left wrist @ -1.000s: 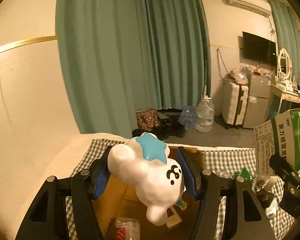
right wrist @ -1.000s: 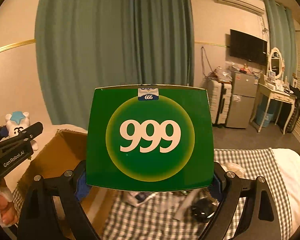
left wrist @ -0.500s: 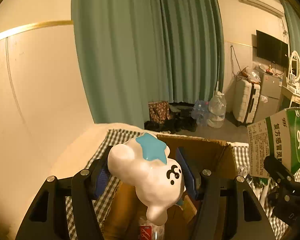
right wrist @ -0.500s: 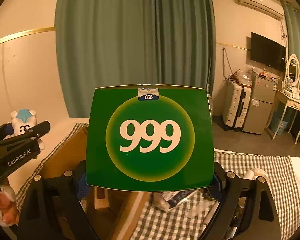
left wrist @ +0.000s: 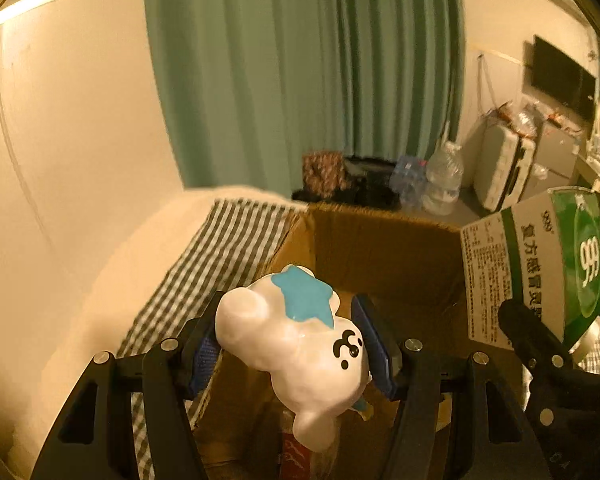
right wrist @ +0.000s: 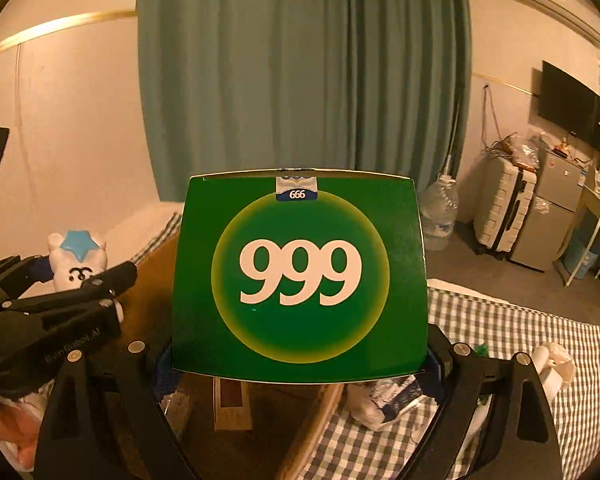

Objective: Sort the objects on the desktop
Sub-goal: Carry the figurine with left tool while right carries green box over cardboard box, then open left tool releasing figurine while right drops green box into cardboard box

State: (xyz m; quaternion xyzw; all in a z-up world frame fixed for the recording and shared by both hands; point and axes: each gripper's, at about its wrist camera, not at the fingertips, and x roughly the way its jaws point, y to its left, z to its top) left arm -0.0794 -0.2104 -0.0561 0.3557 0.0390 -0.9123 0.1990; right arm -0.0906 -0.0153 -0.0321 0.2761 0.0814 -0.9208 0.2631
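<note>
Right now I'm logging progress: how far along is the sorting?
Done: a few items lie in the cardboard box. In hand: left claw grips the white figurine, right claw the green 999 box. Left: packets on the checked cloth.

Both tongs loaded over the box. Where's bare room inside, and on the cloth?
Inside the cardboard box, the floor under the far wall looks bare; the near end holds a can and a packet. The checked cloth is bare along its far edge, crowded with wrappers beside the box.
</note>
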